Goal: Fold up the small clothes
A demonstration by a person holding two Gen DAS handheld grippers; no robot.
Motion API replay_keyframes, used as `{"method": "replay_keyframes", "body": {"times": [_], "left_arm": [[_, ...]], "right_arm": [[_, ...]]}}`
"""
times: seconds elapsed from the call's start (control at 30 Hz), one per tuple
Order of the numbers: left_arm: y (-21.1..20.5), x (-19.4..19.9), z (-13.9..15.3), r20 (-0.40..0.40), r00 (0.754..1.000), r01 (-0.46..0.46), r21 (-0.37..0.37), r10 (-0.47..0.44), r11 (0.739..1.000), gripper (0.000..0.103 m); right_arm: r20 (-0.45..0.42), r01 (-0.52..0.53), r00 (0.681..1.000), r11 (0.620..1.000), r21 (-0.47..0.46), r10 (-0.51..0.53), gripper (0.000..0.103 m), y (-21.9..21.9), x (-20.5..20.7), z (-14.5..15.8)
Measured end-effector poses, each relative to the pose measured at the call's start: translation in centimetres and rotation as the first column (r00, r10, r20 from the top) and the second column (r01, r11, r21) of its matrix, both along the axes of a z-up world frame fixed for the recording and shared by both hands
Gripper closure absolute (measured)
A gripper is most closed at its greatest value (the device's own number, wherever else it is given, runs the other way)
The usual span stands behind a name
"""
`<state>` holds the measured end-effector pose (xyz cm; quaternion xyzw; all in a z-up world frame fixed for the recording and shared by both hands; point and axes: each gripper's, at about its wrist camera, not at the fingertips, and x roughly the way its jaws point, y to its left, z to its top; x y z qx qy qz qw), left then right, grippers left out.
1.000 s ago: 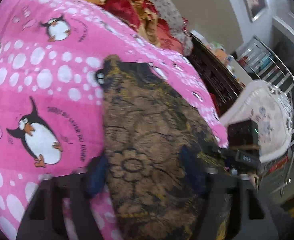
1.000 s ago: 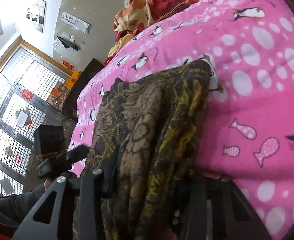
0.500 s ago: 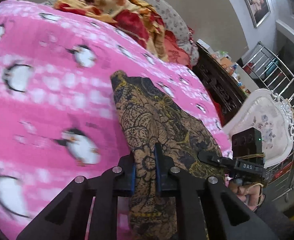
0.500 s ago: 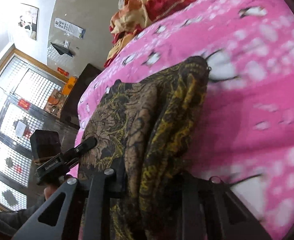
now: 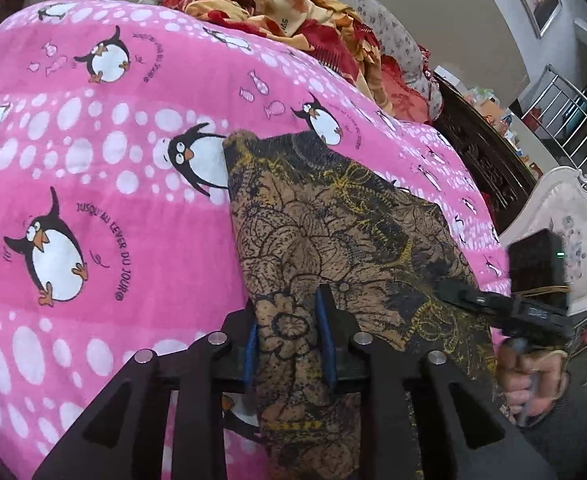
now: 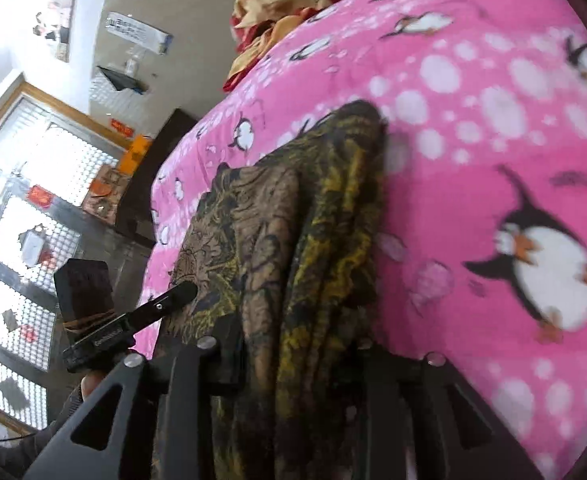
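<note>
A small brown, black and yellow floral garment (image 5: 333, 240) lies folded lengthwise on the pink penguin blanket (image 5: 93, 184). My left gripper (image 5: 291, 344) is shut on its near left edge, with cloth pinched between the blue pads (image 5: 326, 340). In the right wrist view the garment (image 6: 293, 248) bunches between the fingers of my right gripper (image 6: 293, 364), which stands closed around its near right edge. The right gripper also shows in the left wrist view (image 5: 489, 304), with its tip on the cloth. The left gripper shows in the right wrist view (image 6: 169, 300).
A red and gold quilt (image 5: 293, 12) is heaped at the far end of the bed. A dark carved wooden cabinet (image 5: 481, 148) and a white ornate chair (image 5: 565, 248) stand to the right. Metal window grilles (image 6: 33, 240) are on the left in the right wrist view.
My left gripper went from open around the garment's near edge to shut on it. Both grippers have shifted slightly with the cloth, and the garment is drawn narrower.
</note>
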<state>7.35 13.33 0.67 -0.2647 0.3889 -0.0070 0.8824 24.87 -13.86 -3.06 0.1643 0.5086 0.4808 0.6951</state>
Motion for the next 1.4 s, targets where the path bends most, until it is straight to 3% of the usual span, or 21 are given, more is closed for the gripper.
{"method": "replay_keyframes", "body": {"times": [0.07,0.13,0.23,0.3,0.37,0.4,0.43,0.47,0.5,0.53,0.67,0.8,0.9,0.93,1.0,1.13,1.17,1.27,1.33,1.4], "left_arm": [[0.1,-0.7,0.9,0.0,1.0,-0.002,0.002,0.002,1.0,0.099],[-0.2,-2.0,2.4,0.015,1.0,-0.016,0.067,0.015,0.998,0.099],[-1.7,-4.3,4.8,0.13,0.991,-0.029,0.15,0.01,0.988,0.089],[-3.0,-5.0,5.6,0.191,0.982,-0.021,0.165,-0.011,0.986,0.079],[-4.3,-4.1,5.1,0.166,0.986,0.004,0.15,-0.03,0.989,0.078],[-4.5,-3.2,3.7,0.107,0.994,0.026,0.099,-0.037,0.995,0.078],[-4.6,-2.8,2.7,0.064,0.997,0.029,0.08,-0.034,0.996,0.078],[-4.8,-2.3,1.2,0.014,0.999,0.03,0.077,-0.031,0.997,0.082],[-5.1,-2.3,0.3,0.018,0.999,0.026,0.1,-0.028,0.995,0.082],[-5.5,-2.7,0.5,0.044,0.998,0.027,0.134,-0.034,0.991,0.082],[-6.3,-4.5,2.6,0.04,0.998,0.036,0.166,-0.043,0.985,0.082],[-8.3,-7.6,4.2,0.077,0.992,0.084,0.169,-0.098,0.982,0.082],[-9.5,-7.7,1.0,-0.026,0.992,0.127,0.146,-0.125,0.981,0.082],[-9.9,-8.2,0.3,0.007,0.994,0.109,0.176,-0.112,0.978,0.081],[-10.6,-8.2,0.4,0.025,0.995,0.09,0.218,-0.097,0.972,0.079],[-11.3,-7.5,0.6,0.045,0.989,0.129,0.202,-0.141,0.971,0.044],[-11.7,-7.6,0.6,0.053,0.987,0.137,0.217,-0.152,0.967,0.039],[-12.9,-7.5,0.4,0.055,0.986,0.138,0.284,-0.16,0.949,0.035],[-13.0,-7.7,0.3,0.064,0.985,0.138,0.286,-0.163,0.948,0.034],[-12.7,-7.9,0.3,0.07,0.984,0.138,0.272,-0.162,0.953,0.033]], "right_arm": [[0.062,0.012,0.998,0.997,-0.07,-0.007,0.066,-0.8,-1.1,2.1],[0.158,0.018,0.987,0.992,-0.129,0.003,0.066,-1.7,-2.7,4.6],[0.331,0.008,0.942,0.981,-0.191,0.056,0.066,-2.3,-6.2,8.0],[0.422,0.012,0.903,0.977,-0.215,0.082,0.066,-1.1,-7.7,9.3],[0.456,0.001,0.881,0.965,-0.263,0.123,0.067,1.3,-8.3,9.4],[0.47,0.029,0.873,0.948,-0.316,0.13,0.067,2.7,-8.2,8.7],[0.467,0.055,0.873,0.925,-0.377,0.139,0.07,3.6,-7.9,7.8],[0.449,0.092,0.881,0.876,-0.474,0.15,0.074,4.5,-7.3,5.9],[0.424,0.108,0.895,0.859,-0.501,0.135,0.074,4.6,-6.7,4.5],[0.435,0.122,0.895,0.881,-0.457,0.101,0.074,4.0,-6.6,4.2],[0.45,0.138,0.888,0.878,-0.459,0.096,0.075,3.0,-8.1,6.3],[0.476,0.033,0.86,0.91,-0.413,0.185,0.075,1.4,-12.8,8.5],[0.456,-0.015,0.844,0.862,-0.506,0.283,0.071,1.4,-15.2,6.0],[0.445,-0.008,0.845,0.841,-0.542,0.295,0.069,1.5,-15.4,4.3],[0.503,0.028,0.823,0.865,-0.502,0.265,0.068,0.8,-16.2,3.9],[0.504,0.047,0.835,0.884,-0.466,0.221,0.06,0.3,-16.4,4.2],[0.507,0.049,0.837,0.895,-0.444,0.205,0.058,0.0,-16.4,4.1],[0.549,0.073,0.816,0.911,-0.406,0.179,0.057,-0.4,-17.3,3.7],[0.589,0.096,0.788,0.909,-0.405,0.179,0.057,-0.4,-18.1,3.2],[0.6,0.098,0.781,0.915,-0.392,0.173,0.056,-0.2,-18.2,3.1]]}}
